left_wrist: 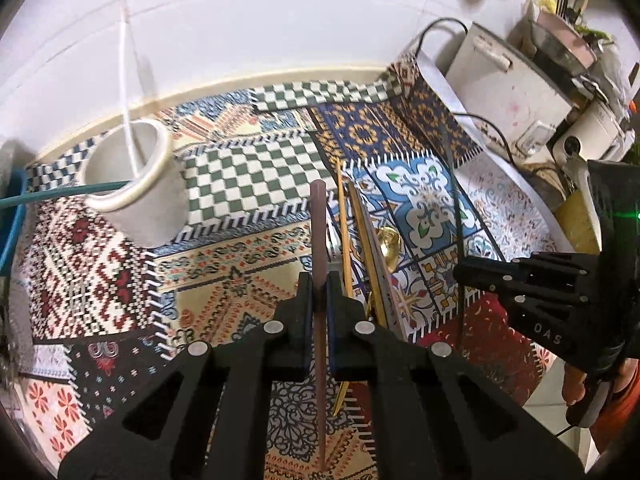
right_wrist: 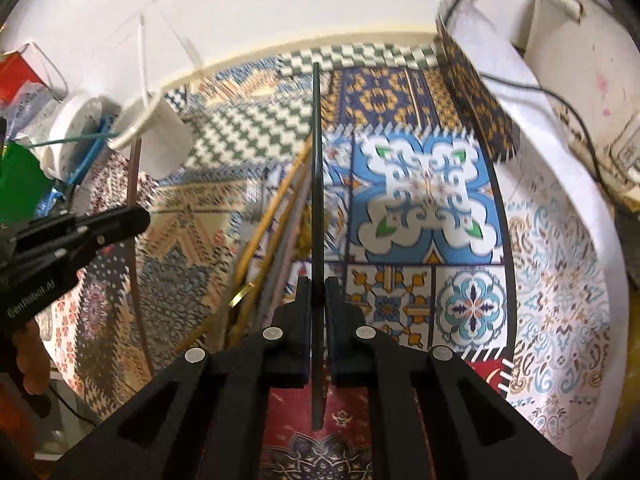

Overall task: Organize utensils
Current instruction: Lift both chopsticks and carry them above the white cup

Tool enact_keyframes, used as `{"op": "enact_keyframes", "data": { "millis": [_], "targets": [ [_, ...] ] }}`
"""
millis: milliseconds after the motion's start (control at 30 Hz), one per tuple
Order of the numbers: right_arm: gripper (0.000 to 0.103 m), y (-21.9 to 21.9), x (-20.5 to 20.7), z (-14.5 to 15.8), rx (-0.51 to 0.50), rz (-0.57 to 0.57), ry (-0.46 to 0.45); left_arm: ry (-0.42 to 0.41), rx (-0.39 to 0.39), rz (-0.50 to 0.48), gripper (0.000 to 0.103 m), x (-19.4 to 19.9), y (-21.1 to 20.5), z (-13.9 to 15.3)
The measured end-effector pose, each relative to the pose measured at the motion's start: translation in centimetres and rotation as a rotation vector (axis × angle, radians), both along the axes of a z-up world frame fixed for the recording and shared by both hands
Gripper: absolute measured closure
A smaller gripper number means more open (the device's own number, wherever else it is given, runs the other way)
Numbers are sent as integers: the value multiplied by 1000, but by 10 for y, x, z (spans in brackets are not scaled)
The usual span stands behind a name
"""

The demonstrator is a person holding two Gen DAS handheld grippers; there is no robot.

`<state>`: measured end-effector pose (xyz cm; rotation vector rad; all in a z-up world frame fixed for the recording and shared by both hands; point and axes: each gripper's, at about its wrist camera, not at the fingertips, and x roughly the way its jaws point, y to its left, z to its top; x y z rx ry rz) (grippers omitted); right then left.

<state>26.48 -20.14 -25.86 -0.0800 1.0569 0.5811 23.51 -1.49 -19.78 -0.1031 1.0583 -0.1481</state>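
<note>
Both grippers clamped on thin sticks — left gripper point(left_wrist: 320, 288) holds a brownish chopstick point(left_wrist: 319, 216), right gripper point(right_wrist: 318, 292) a dark green chopstick point(right_wrist: 317, 168). White cup point(left_wrist: 132, 184) sits far left — long sticks could pivot and miss it.

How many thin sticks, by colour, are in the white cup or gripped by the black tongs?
Thin white stick, in round white cup: 1
Thin teal stick, same cup: 1
Thin brown stick, left gripper: 1
Thin dark green stick, right gripper: 1
Total: 4
</note>
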Motion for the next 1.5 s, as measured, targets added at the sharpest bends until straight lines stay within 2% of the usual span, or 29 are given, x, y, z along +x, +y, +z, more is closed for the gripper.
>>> {"op": "enact_keyframes", "data": {
  "millis": [233, 500, 1033, 1233, 1500],
  "targets": [
    [97, 18, -10, 34, 50, 46, -94, -87, 16, 63, 98, -19, 16, 31],
    [97, 41, -12, 70, 100, 104, -185, -177, -2, 142, 98, -30, 44, 66],
    [97, 91, 11, 134, 198, 219, -330, -422, 29, 323, 98, -10, 106, 152],
    [97, 119, 27, 144, 233, 261, -343, -466, 47, 388, 98, 8, 124, 165],
    [97, 155, 39, 150, 261, 313, -346, -470, 73, 435, 98, 33, 137, 160]
  ]
}}
